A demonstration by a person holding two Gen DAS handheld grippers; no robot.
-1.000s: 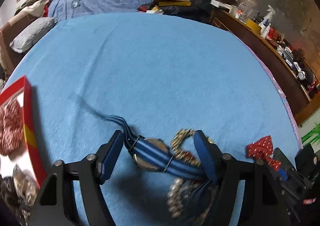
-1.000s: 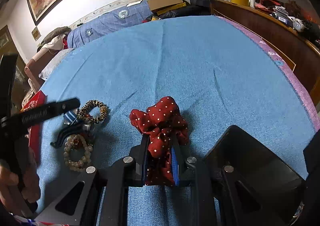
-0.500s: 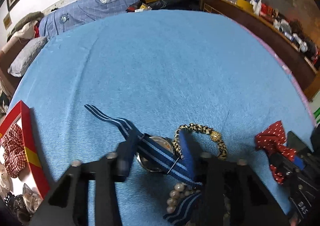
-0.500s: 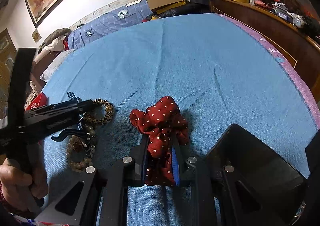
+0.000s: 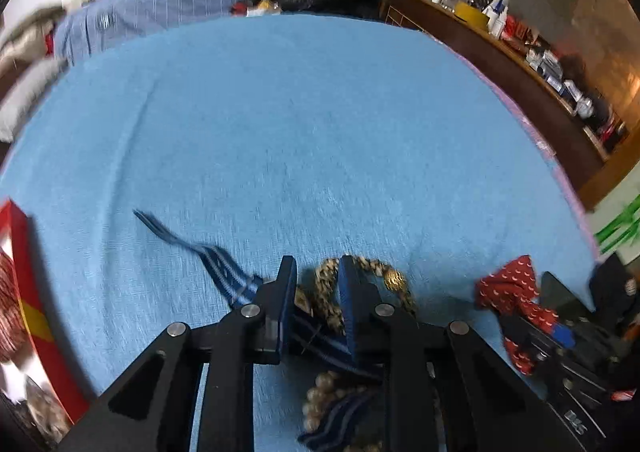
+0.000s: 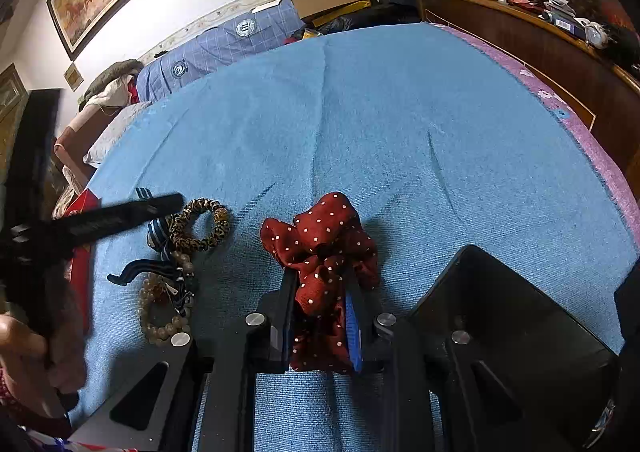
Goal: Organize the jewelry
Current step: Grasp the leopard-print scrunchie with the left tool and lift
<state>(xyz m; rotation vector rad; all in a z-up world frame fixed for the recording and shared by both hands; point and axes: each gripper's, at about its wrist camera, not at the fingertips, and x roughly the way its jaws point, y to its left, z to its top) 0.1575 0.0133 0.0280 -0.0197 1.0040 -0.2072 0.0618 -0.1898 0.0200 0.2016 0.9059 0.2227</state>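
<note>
Your left gripper (image 5: 318, 294) has just been closing, its fingers (image 5: 289, 292) now narrowed around the leopard-print bracelet (image 5: 326, 292), atop the striped strap (image 5: 224, 278) and bead bracelet (image 6: 160, 326) on the bed (image 5: 300, 124); likely to lift it free of the tangle. Your right gripper (image 6: 320, 312) grips the red dotted scrunchie (image 6: 324, 236), pinned to the bed beside the black tray (image 6: 520, 316); the red box (image 5: 24, 292) waits at far left.
</note>
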